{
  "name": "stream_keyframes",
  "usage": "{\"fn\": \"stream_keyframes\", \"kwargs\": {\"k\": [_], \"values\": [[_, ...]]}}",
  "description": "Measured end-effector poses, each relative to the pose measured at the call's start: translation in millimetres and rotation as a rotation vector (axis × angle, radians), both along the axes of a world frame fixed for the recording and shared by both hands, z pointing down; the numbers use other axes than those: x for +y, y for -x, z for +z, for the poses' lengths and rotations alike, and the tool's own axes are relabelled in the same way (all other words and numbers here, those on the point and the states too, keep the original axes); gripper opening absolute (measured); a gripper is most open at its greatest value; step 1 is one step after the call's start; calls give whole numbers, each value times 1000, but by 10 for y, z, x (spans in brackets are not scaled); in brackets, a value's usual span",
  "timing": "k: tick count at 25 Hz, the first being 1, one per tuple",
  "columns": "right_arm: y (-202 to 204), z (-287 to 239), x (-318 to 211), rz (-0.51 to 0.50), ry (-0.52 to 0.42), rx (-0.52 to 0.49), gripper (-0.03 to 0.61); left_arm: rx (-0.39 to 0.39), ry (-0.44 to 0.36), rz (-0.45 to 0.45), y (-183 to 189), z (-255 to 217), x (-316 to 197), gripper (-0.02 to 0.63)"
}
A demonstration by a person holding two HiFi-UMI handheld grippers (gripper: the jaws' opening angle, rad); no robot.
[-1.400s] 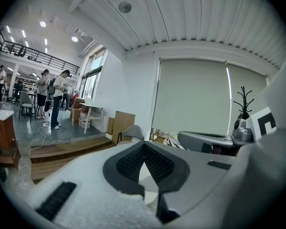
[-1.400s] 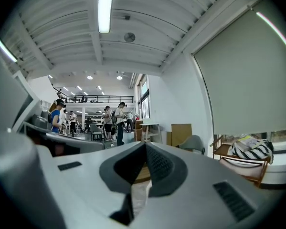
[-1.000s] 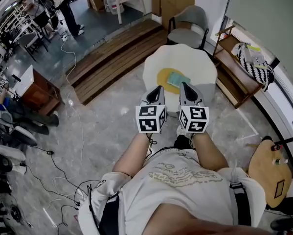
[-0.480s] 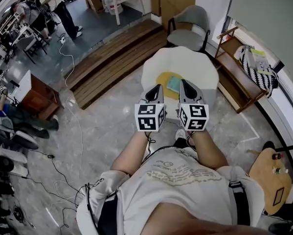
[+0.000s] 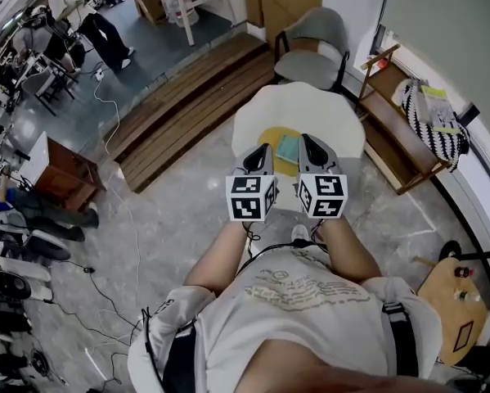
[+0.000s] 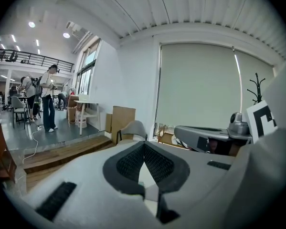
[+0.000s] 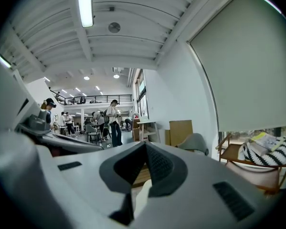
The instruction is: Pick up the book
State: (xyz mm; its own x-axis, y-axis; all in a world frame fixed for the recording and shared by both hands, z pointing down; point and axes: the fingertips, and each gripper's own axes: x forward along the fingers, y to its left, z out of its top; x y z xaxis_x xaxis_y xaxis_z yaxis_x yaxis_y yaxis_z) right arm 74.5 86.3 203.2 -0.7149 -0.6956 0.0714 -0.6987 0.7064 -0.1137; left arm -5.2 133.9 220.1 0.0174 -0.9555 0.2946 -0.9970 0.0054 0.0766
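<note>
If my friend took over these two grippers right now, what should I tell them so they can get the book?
Left gripper: shut, holding nothing.
Right gripper: shut, holding nothing.
Book: lying flat on the yellow patch of the white table, ahead of both grippers, untouched.
Done: nothing picked up yet.
Left: get to the table, open a gripper, close it on the book, lift.
</note>
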Motion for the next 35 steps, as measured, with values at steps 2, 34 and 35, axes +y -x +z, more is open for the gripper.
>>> {"fn": "stream_keyframes", "kwargs": {"k": [2,34,35], "values": [[19,-12,-181,-2,3,0,26,-3,3,1,5,-10,-169,20],[-49,118,-2052,117,63,43,26,45,68,136,-28,112,-2217,20],[-15,111,-2083,129,61,44,26,42,66,152,4,102,-2273,20]]}}
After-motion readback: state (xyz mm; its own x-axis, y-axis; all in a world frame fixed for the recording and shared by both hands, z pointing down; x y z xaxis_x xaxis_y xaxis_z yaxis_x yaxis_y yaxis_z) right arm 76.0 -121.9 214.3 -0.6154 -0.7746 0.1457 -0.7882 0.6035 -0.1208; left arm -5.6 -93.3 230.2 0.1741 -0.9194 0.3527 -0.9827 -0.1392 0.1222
